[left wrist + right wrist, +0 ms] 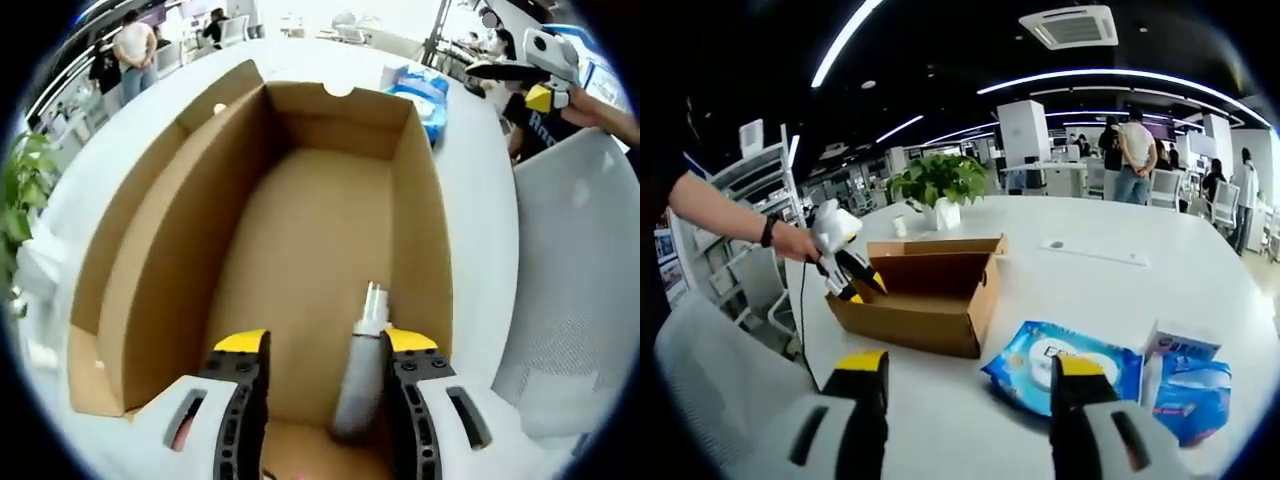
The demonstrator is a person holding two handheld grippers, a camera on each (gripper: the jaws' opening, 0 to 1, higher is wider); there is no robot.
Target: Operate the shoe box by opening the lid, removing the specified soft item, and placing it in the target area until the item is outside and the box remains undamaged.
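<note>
Open office, round white desk with free surface all round. My left gripper hangs over the open shoe box, fingers spread, a grey soft item lying between them near the 5 o'clock wall, unclamped. Lid flap stands at 9 o'clock. My right gripper hovers open, holding nothing, wipes packs at 1 o'clock.
</note>
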